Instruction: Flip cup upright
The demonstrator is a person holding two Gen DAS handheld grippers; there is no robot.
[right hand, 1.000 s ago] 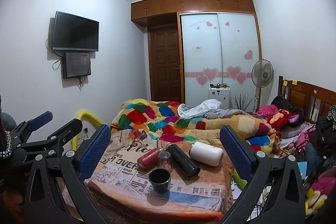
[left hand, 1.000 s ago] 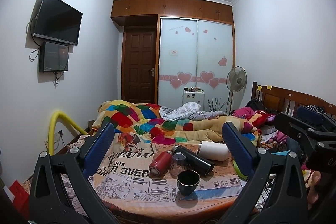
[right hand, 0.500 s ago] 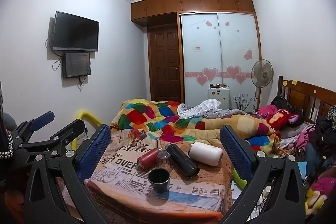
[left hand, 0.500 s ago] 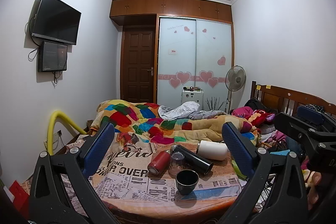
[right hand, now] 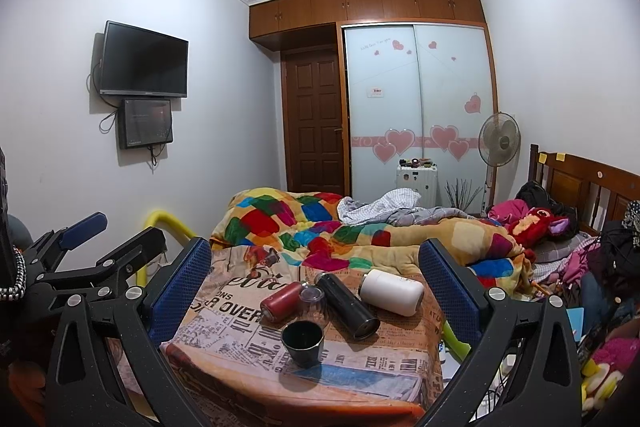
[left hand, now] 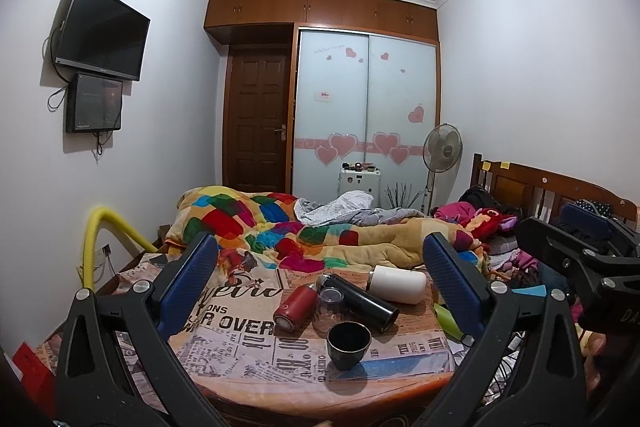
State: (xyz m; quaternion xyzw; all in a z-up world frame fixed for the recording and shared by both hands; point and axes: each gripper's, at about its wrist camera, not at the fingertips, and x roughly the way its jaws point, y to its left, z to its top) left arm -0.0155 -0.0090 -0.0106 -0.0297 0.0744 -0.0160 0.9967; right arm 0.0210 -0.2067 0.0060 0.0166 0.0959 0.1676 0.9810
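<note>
A small dark cup [left hand: 349,345] [right hand: 302,342] stands upright, mouth up, near the front of a table covered with a newspaper-print cloth [left hand: 224,343] [right hand: 224,323]. Behind it lie a red bottle [left hand: 294,307] [right hand: 281,301], a black flask [left hand: 360,301] [right hand: 347,305] and a white flask [left hand: 398,284] [right hand: 393,291], all on their sides. A clear glass [left hand: 327,309] [right hand: 312,301] stands upside down between the red and black ones. My left gripper [left hand: 320,287] and right gripper [right hand: 316,287] are both open and empty, held back from the table.
A bed with a colourful quilt [left hand: 280,223] [right hand: 304,227] lies behind the table. A yellow tube [left hand: 96,239] stands at the left. A headboard [left hand: 552,187] and piled clothes [right hand: 580,251] are at the right. The other gripper shows at the edge of each view.
Both views drift very slightly; the objects on the table have not moved. Both grippers stay open.
</note>
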